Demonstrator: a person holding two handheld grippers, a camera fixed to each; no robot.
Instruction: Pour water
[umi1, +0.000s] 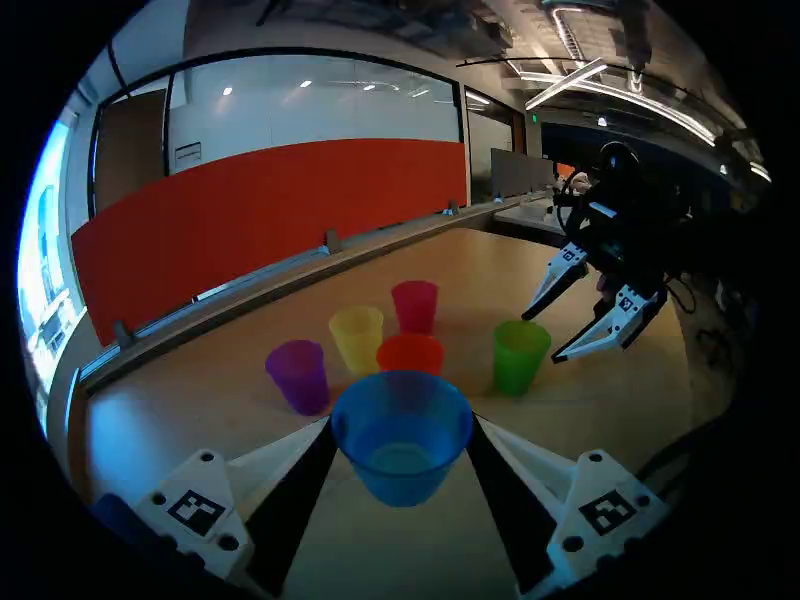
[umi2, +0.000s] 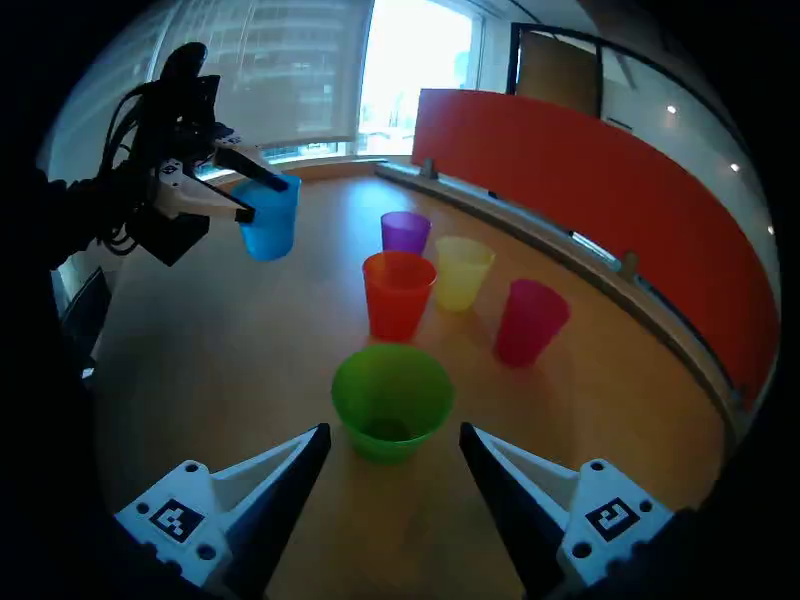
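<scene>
Tongs on the left (umi1: 400, 425) are clamped on the blue cup (umi1: 400, 455) up off the bench (umi1: 200, 400), right tongs (umi2: 395, 432) wide around the green cup (umi2: 392, 395) without touching, so probably the carry step, next needs a slow tilt over a cup

Five cups sit grouped on the table (umi2: 230, 330). The front cup (umi2: 392, 398) is just ahead of the right gripper (umi2: 392, 432), with the second cup (umi2: 398, 292) right behind it and the third cup (umi2: 405, 232) further back. The fourth cup (umi2: 462, 270) and fifth cup (umi2: 528, 320) are off to the right. Way left, the left gripper (umi2: 270, 198) has the held cup (umi2: 268, 235) between its fingers.
</scene>
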